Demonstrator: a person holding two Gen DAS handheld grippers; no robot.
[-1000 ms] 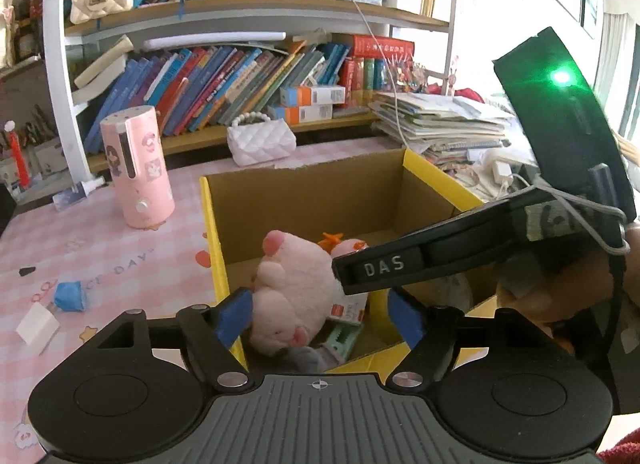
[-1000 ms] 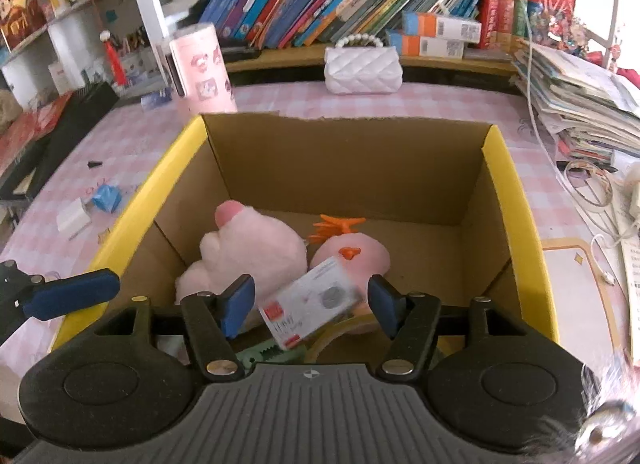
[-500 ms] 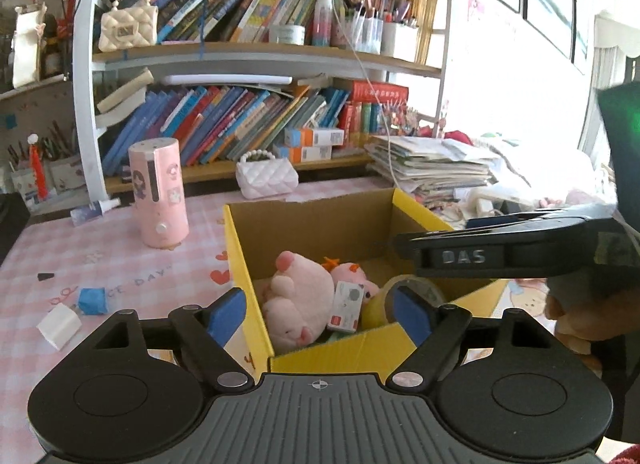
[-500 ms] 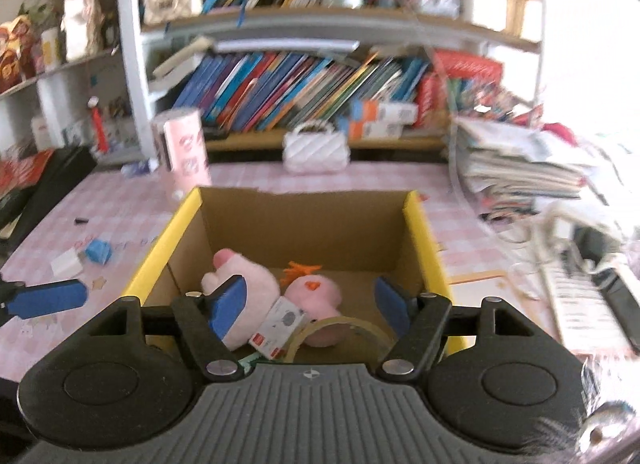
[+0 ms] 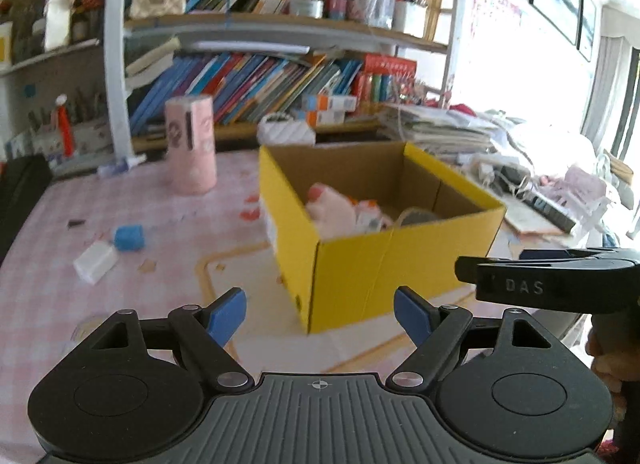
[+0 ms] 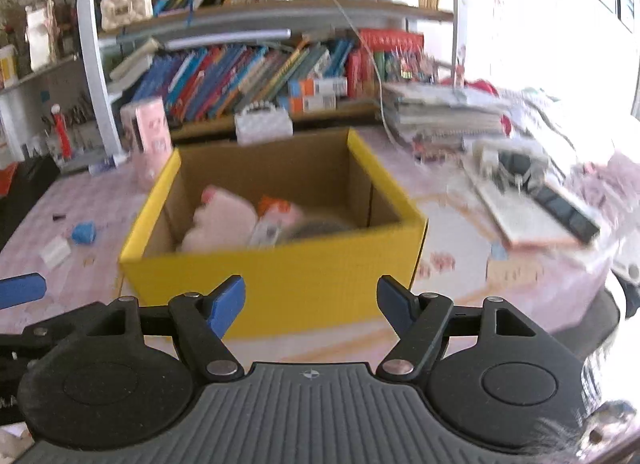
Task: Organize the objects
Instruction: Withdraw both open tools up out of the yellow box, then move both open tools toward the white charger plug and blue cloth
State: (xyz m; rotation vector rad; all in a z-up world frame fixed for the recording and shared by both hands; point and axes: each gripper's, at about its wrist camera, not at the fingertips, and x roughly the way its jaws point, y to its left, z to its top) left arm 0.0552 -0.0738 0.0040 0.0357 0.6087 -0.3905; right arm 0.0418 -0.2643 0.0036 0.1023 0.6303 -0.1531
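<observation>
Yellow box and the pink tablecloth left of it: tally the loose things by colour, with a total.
Pink: 2, plush toy in the yellow box, pink cylinder on the cloth
Blue: 1, small block
White: 1, small block
Total: 4
Other things in the box are too blurred to count.

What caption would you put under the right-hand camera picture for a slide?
Open right gripper before a yellow box holding a pink plush toy on a cluttered desk.
</observation>
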